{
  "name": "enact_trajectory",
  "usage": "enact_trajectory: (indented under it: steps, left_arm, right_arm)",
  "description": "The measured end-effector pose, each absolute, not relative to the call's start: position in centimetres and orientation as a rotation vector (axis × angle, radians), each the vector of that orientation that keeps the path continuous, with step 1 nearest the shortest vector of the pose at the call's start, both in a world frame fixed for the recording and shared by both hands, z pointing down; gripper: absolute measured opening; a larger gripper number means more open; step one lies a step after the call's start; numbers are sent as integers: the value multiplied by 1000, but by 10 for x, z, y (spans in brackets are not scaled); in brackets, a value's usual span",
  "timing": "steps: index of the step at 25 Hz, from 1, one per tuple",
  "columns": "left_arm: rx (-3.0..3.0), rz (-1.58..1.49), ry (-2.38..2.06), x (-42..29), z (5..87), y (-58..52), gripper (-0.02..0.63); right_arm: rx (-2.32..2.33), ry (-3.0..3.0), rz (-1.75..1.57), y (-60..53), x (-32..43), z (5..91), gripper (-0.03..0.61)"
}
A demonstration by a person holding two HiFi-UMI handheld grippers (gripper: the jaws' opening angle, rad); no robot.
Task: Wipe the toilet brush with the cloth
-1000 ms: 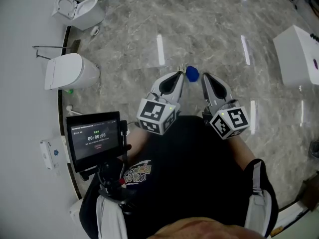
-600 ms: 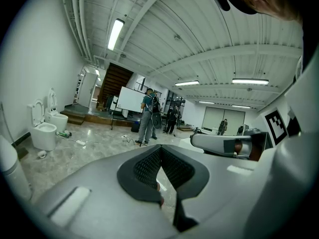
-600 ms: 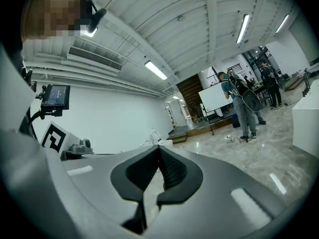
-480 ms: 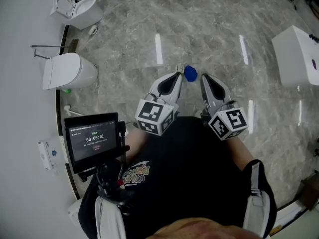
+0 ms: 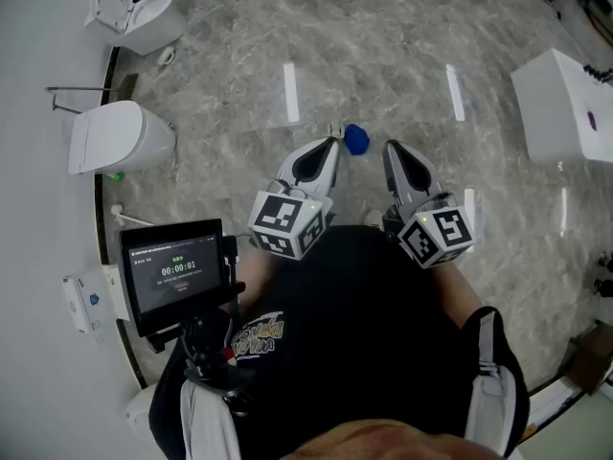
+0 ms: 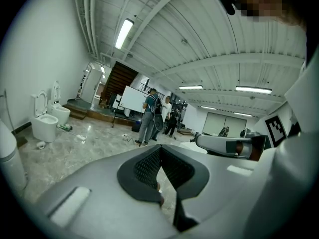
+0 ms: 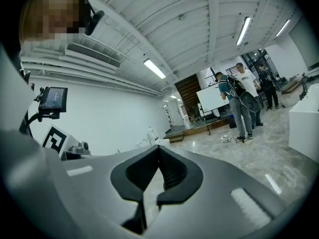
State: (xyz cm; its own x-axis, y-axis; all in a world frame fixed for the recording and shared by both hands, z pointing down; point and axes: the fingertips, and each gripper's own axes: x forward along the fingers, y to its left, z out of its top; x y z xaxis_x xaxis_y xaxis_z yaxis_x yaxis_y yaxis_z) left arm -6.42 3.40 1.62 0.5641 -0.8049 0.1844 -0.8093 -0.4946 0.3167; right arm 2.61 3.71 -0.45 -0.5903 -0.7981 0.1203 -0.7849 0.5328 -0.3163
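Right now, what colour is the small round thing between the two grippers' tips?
Bright blue; the small round thing shows best in the head view.

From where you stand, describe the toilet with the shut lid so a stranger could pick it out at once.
Follow the white wall on the left of the head view, where toilets stand at the edge of the marble floor. The one wanted is the closed toilet, nearest the person's screen; the open toilet beyond it has its lid raised.
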Motion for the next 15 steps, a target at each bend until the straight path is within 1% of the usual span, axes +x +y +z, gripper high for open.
enact_trajectory:
  steps: [9, 15]
  left_arm:
    - [2411, 65, -1337, -84, 37, 42, 11]
    - [2593, 163, -1492, -99, 32, 52, 11]
  right_arm:
    - [-1456, 2685, -556, 47, 31, 7, 3]
    - [-1477, 2674, -537, 58, 27, 20, 3]
